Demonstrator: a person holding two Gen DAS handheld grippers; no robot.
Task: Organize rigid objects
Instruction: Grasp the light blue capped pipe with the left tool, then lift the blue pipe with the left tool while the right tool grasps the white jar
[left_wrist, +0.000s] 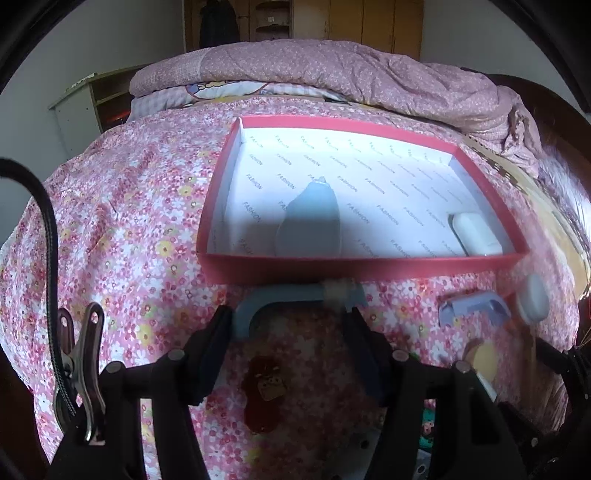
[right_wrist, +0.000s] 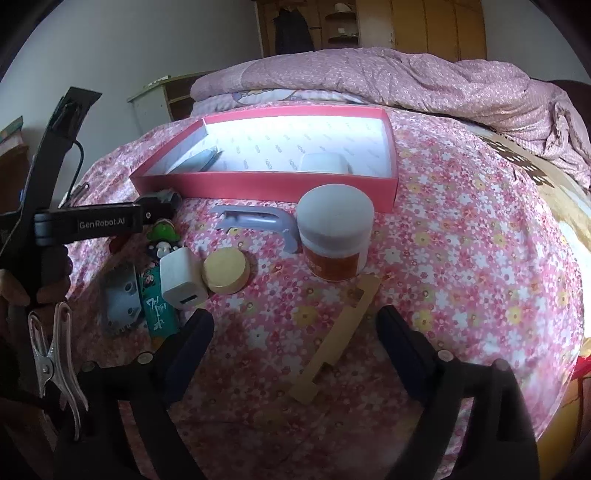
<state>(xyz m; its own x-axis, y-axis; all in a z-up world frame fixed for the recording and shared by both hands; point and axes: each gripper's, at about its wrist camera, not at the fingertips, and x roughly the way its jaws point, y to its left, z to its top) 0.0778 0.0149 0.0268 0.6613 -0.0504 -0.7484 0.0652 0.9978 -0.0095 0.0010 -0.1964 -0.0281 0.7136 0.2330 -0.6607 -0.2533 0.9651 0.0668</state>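
A red box (left_wrist: 354, 267) with a white printed lining sits on the floral bed cover; it holds a grey-blue pointed object (left_wrist: 310, 218) and a white case (left_wrist: 476, 232). My left gripper (left_wrist: 290, 319) is shut on a blue U-shaped plastic part (left_wrist: 280, 299), held just before the box's near wall. My right gripper (right_wrist: 295, 328) is open and empty above a tan flat stick (right_wrist: 340, 332). The red box (right_wrist: 266, 186) also shows in the right wrist view, with a white-lidded jar (right_wrist: 334, 232), a lilac plastic part (right_wrist: 258, 221), a yellow disc (right_wrist: 226, 270) and a white charger cube (right_wrist: 183, 282).
The left gripper's body (right_wrist: 88, 223) reaches in at the left of the right wrist view. A grey bracket (right_wrist: 120, 299), a teal tube (right_wrist: 159, 306) and a green toy (right_wrist: 162, 230) lie left. A folded quilt (right_wrist: 406, 81) lies behind the box. The bed edge curves down at right.
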